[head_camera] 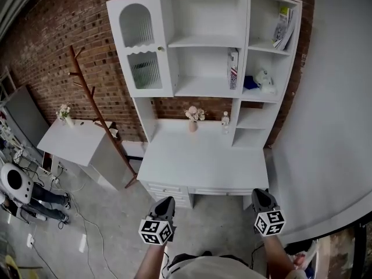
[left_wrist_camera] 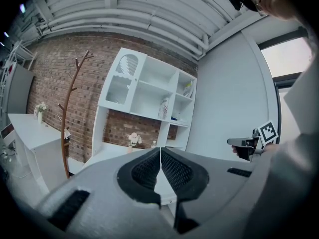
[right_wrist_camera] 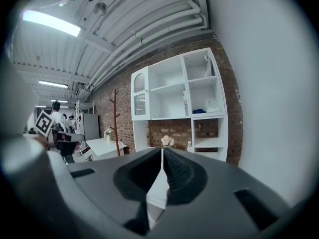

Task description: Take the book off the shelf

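- The book (head_camera: 283,29) leans tilted in the top compartment of the shelf (head_camera: 246,39), up at 1 o'clock in the head view, well apart from both tools.
- One compartment below it sit a blue item (head_camera: 250,83) and a white object (head_camera: 265,81), too small to name.
- At 9 o'clock from those, a tall upright pack (head_camera: 233,68) stands in the middle bay.
- Further out at 9 o'clock is the shelf's arched glass door (head_camera: 139,45), closed.
- Down on the tabletop (head_camera: 197,164), a flower vase (head_camera: 193,118) and a little bottle (head_camera: 225,121) stand near each other by the back edge.
- Left hand-held gripper (head_camera: 165,202) at 7 o'clock, short of the tabletop: jaws pressed together, nothing between them.
- Right hand-held gripper (head_camera: 261,193) at 5 o'clock: jaws likewise closed tip to tip and empty.
- Out at 9 o'clock, a wooden coat stand (head_camera: 93,100) leans against the brick wall (head_camera: 64,34).
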Action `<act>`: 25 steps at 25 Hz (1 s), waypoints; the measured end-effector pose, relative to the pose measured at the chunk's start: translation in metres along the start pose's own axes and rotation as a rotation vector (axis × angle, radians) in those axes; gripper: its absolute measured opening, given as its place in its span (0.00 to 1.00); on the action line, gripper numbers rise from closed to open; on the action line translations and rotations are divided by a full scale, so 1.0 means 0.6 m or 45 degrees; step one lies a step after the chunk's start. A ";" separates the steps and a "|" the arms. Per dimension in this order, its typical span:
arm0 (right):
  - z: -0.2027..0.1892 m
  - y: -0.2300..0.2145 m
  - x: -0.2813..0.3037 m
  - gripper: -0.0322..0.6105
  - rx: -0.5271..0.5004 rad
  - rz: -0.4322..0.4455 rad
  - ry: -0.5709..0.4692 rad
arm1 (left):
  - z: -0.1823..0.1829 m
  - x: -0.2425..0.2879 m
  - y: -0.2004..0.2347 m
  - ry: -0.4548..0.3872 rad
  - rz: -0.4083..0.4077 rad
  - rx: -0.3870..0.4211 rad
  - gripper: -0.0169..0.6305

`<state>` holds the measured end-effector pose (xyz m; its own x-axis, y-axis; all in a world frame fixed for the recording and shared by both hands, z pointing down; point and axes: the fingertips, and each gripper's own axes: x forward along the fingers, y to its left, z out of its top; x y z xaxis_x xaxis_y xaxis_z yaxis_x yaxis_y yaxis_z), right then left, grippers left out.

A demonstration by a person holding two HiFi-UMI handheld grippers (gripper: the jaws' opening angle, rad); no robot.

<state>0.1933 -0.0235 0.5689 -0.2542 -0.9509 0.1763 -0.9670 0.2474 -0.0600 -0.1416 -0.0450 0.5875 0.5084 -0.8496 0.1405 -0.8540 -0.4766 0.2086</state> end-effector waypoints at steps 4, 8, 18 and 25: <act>0.001 -0.015 0.017 0.10 -0.005 0.018 0.007 | -0.003 0.019 -0.010 0.010 0.009 -0.003 0.07; 0.001 -0.026 0.030 0.10 0.001 0.027 0.016 | -0.003 0.033 -0.014 0.022 0.016 -0.003 0.07; 0.002 -0.037 0.073 0.10 0.008 0.030 0.029 | 0.005 0.074 0.003 0.030 0.014 0.005 0.07; 0.026 -0.038 0.126 0.10 -0.015 -0.003 0.008 | 0.028 0.131 0.034 0.026 -0.038 0.025 0.07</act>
<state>0.1965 -0.1040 0.5681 -0.2518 -0.9505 0.1823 -0.9678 0.2472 -0.0478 -0.1207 -0.1255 0.5867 0.5355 -0.8304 0.1540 -0.8404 -0.5060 0.1939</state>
